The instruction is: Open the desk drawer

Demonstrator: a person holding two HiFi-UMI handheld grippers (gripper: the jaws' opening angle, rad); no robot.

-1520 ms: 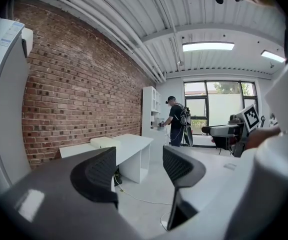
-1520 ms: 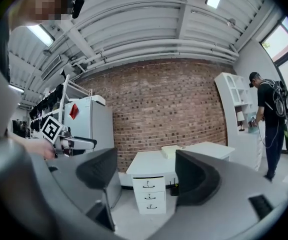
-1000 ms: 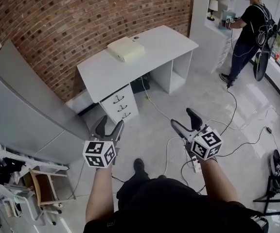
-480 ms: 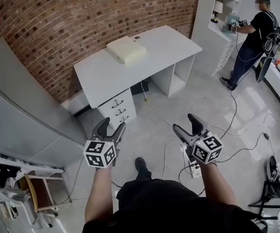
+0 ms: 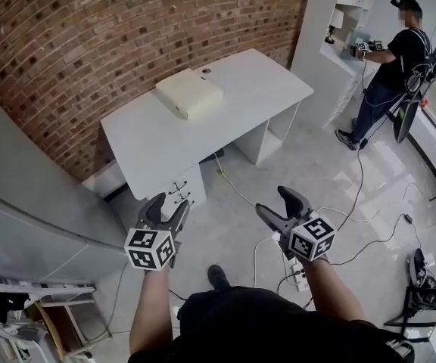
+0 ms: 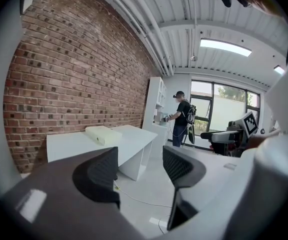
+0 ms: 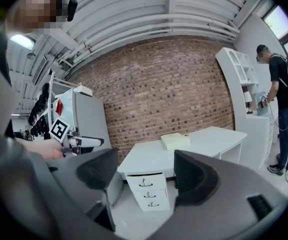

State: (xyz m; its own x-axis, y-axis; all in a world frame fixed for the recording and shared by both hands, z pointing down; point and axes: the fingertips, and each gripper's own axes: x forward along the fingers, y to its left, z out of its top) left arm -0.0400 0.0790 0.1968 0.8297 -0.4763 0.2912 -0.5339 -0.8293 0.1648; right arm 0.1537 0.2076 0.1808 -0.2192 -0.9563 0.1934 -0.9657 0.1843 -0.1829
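A white desk (image 5: 203, 119) stands against the brick wall, with a cream box (image 5: 189, 94) on top. Its drawer unit (image 5: 179, 193) sits under the left end; the right gripper view shows three shut drawers (image 7: 148, 193) with dark handles. My left gripper (image 5: 165, 209) hangs open just in front of the drawers, nothing between its fingers. My right gripper (image 5: 275, 204) is open too, over the floor to the right of the drawers. Neither touches the desk.
A grey cabinet (image 5: 29, 203) stands left of the desk. Cables (image 5: 354, 195) and a power strip (image 5: 297, 271) lie on the tiled floor. A person (image 5: 388, 66) stands at white shelving (image 5: 331, 29) at the far right. Brick wall (image 5: 112, 36) behind.
The whole view has moved closer to the desk. Both grippers have come nearer the drawer unit, the left one now right before it. Both stay open.
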